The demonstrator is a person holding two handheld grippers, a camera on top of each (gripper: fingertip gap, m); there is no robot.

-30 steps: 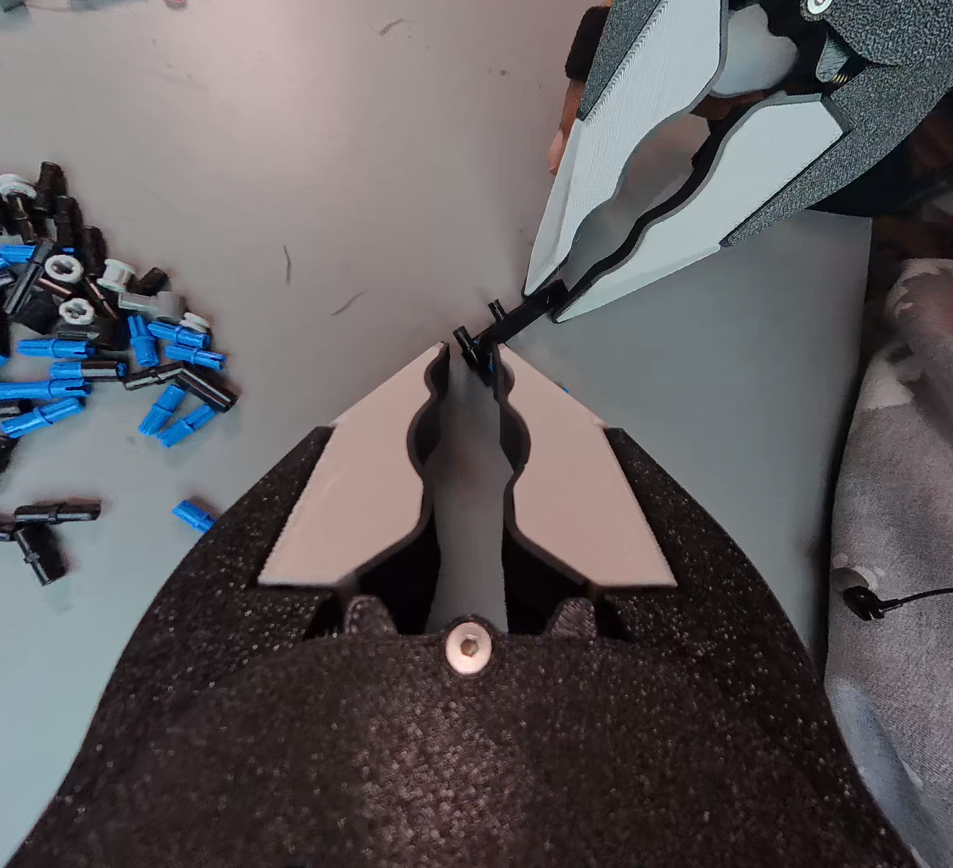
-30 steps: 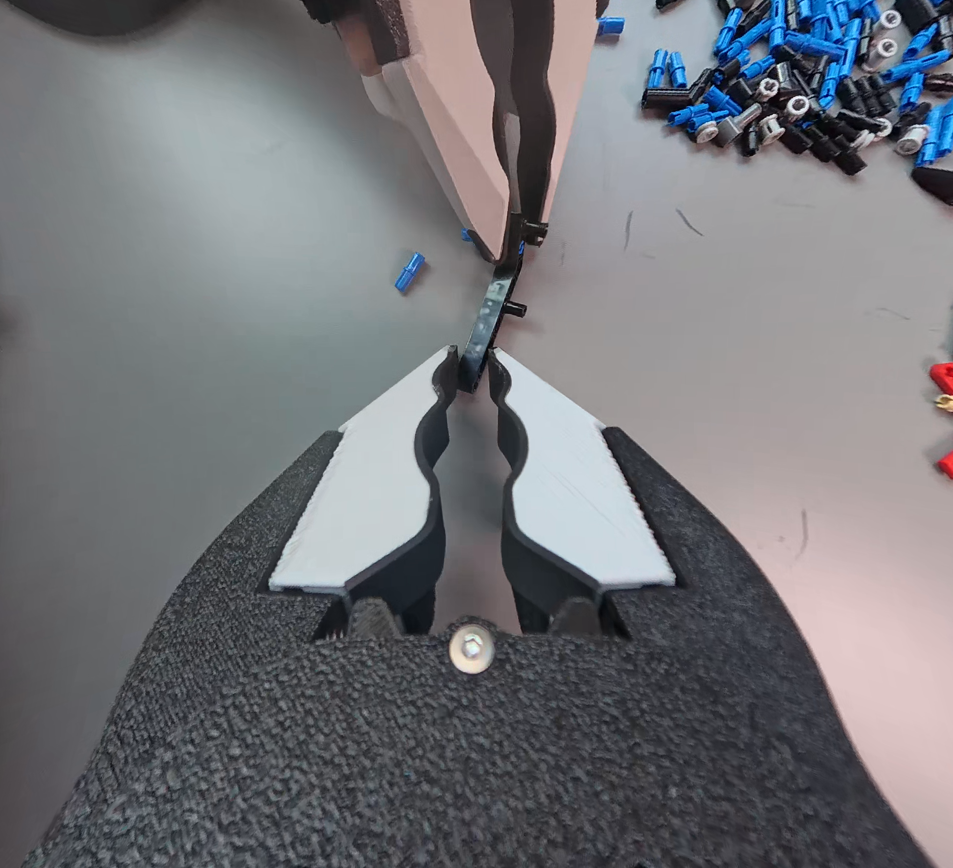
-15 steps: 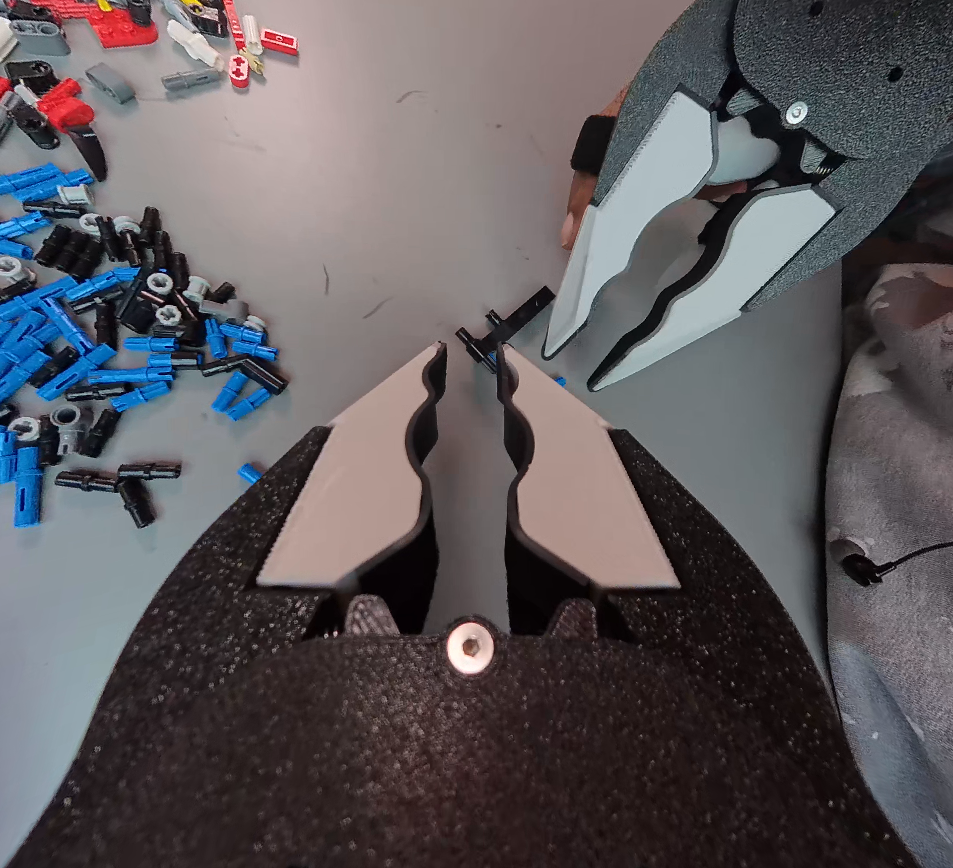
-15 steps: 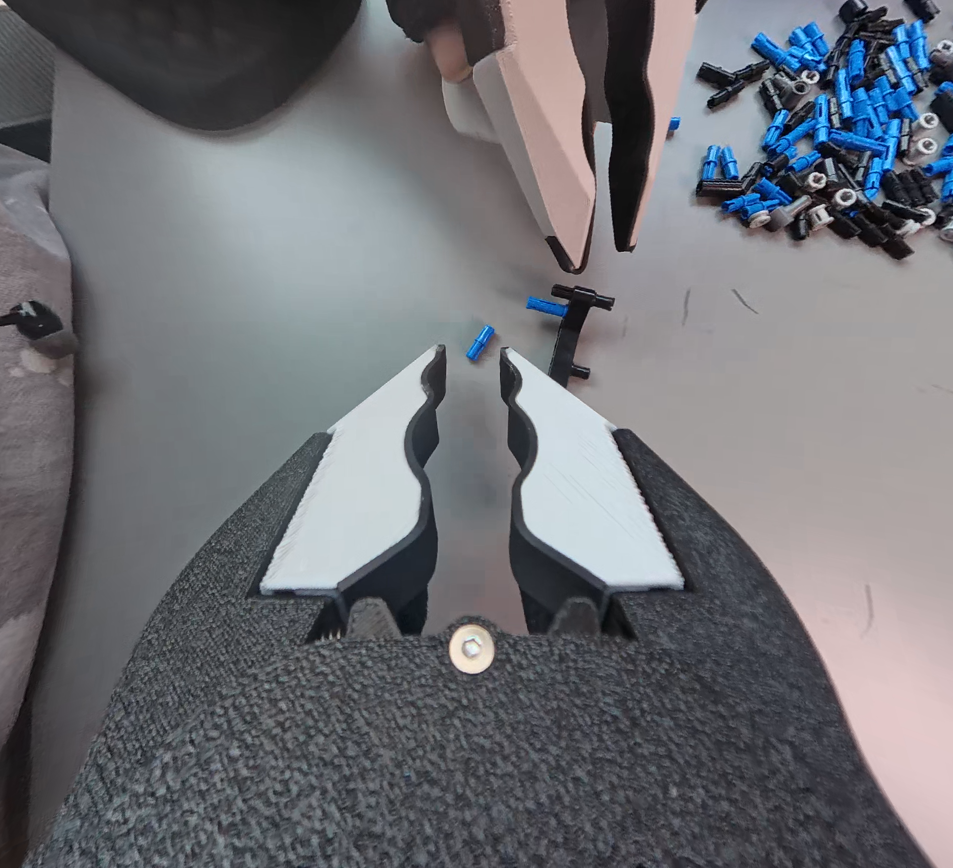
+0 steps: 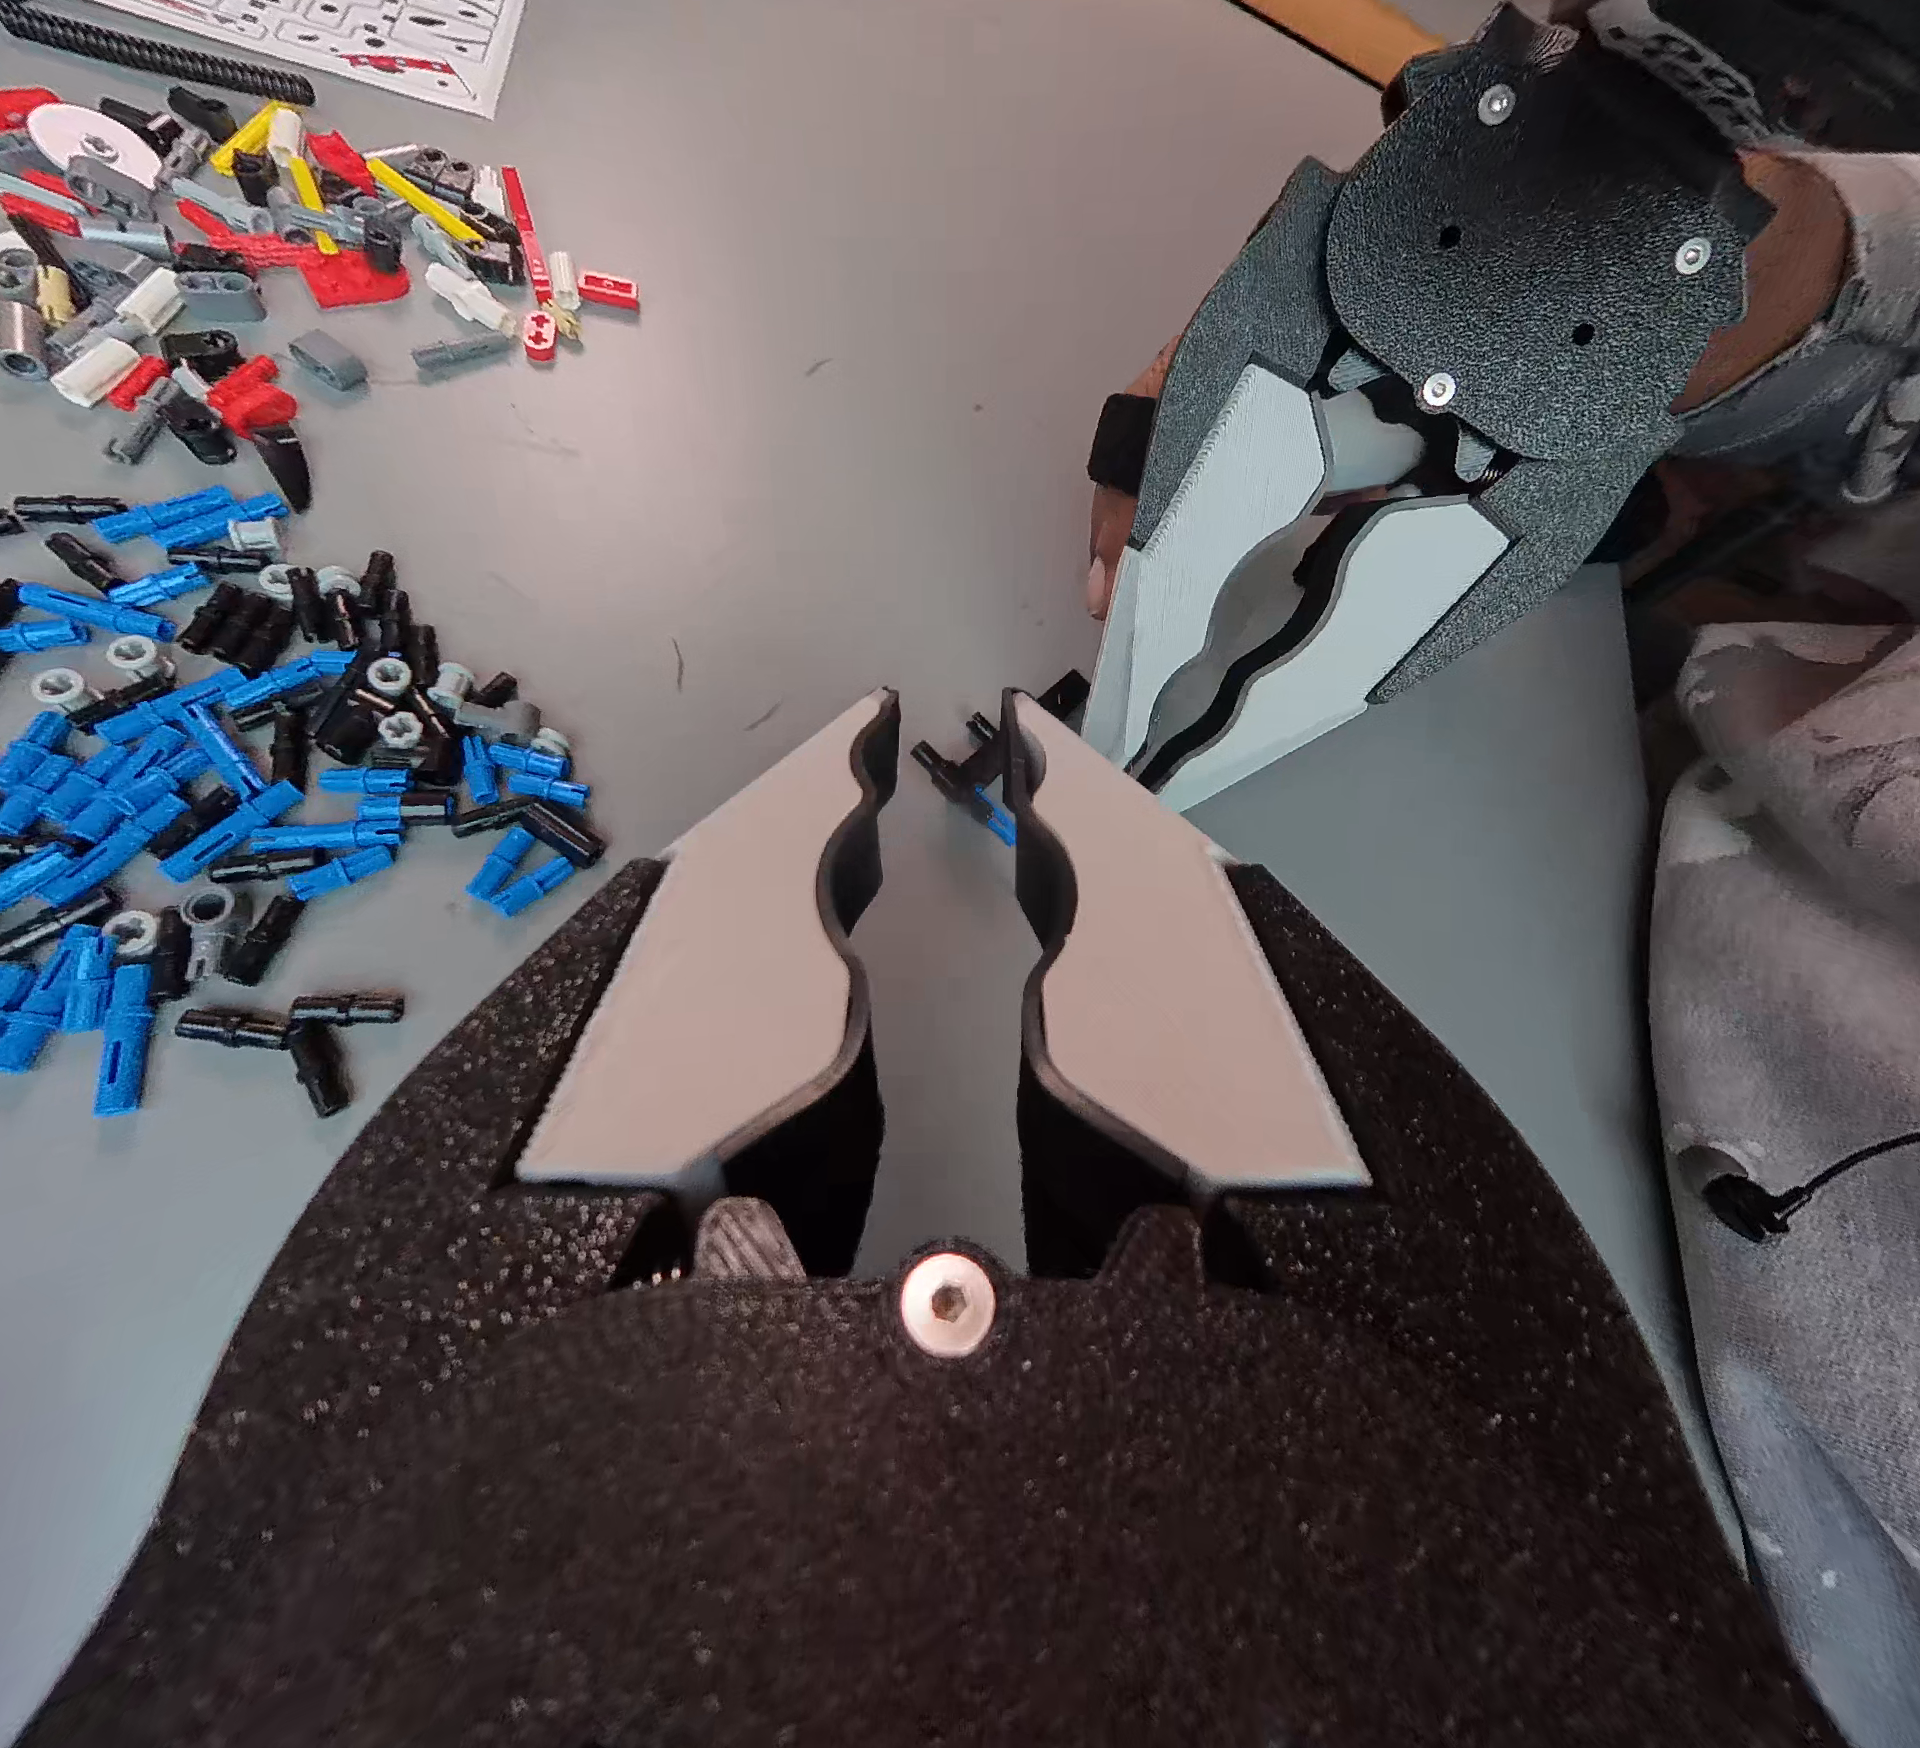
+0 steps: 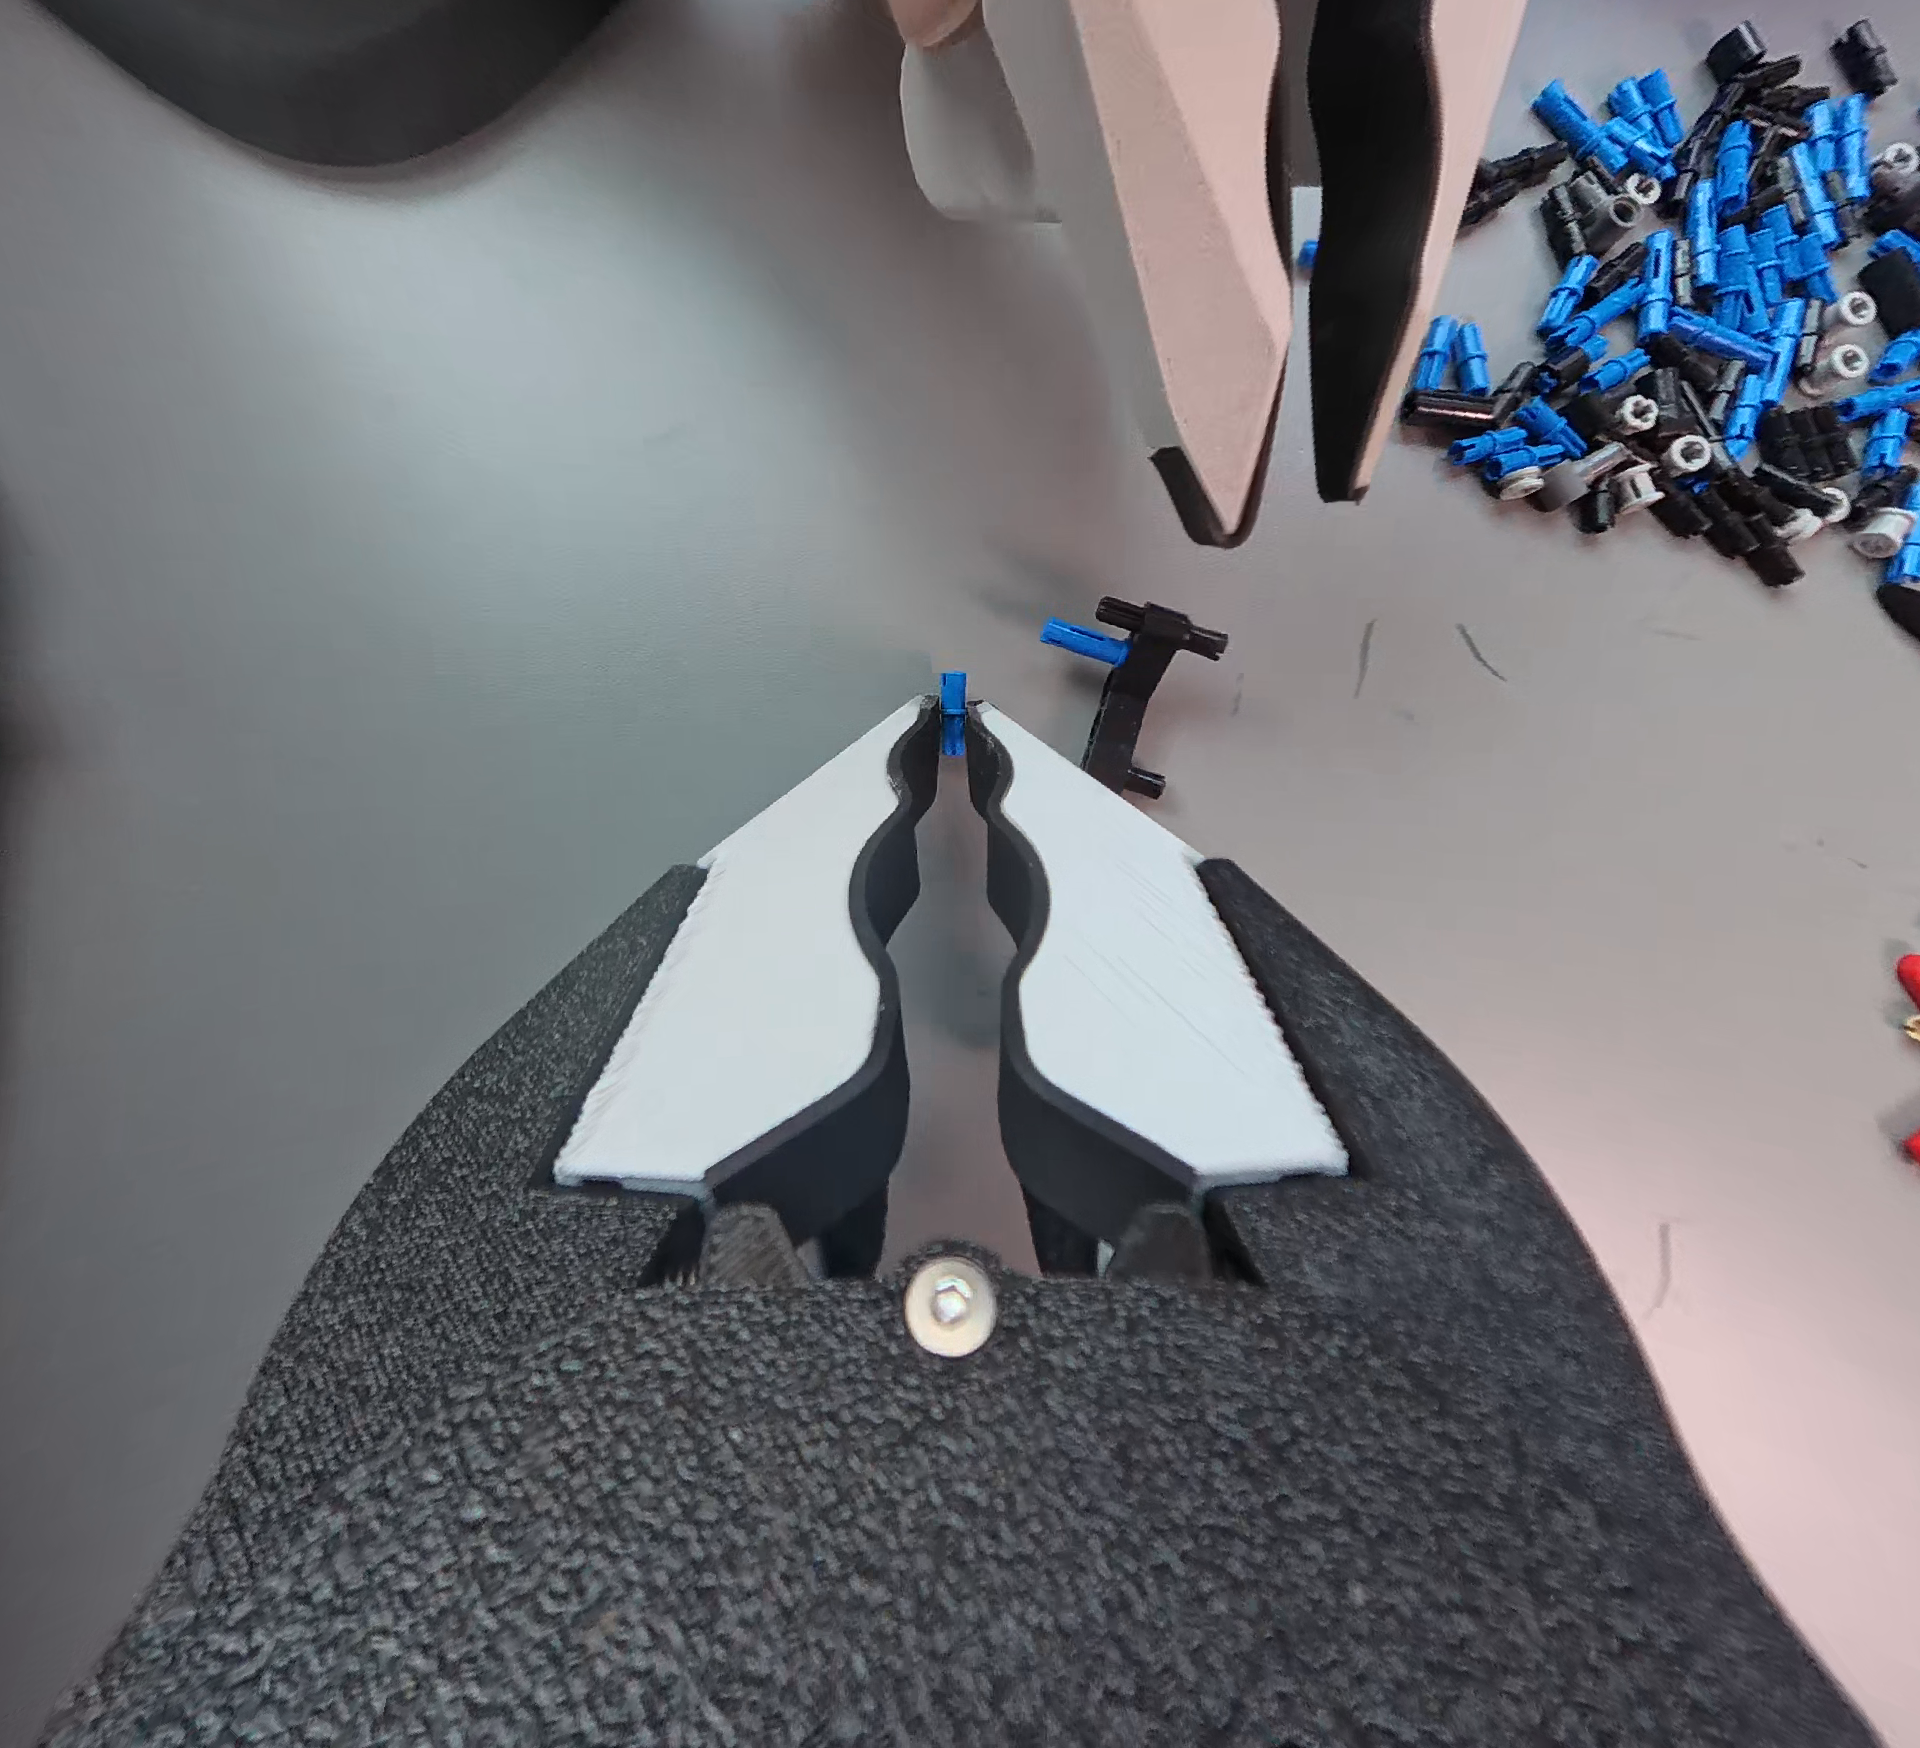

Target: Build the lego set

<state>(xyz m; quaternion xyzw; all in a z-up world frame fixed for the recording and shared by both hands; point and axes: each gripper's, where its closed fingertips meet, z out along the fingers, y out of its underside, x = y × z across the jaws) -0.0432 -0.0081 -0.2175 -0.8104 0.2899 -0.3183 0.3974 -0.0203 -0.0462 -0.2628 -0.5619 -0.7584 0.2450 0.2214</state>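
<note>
A: Right gripper (image 6: 954,707) is pinching a small blue pin (image 6: 952,697) at its tips; left gripper (image 5: 943,707) is released, holding nothing

B: And the black beam (image 6: 1122,699)?

A: Flat on the bench (image 6: 520,472) just beyond, well clear of the far-edge pin pile (image 6: 1704,348). I'd steady it with the left first, then push the pin squarely into a hole
</note>
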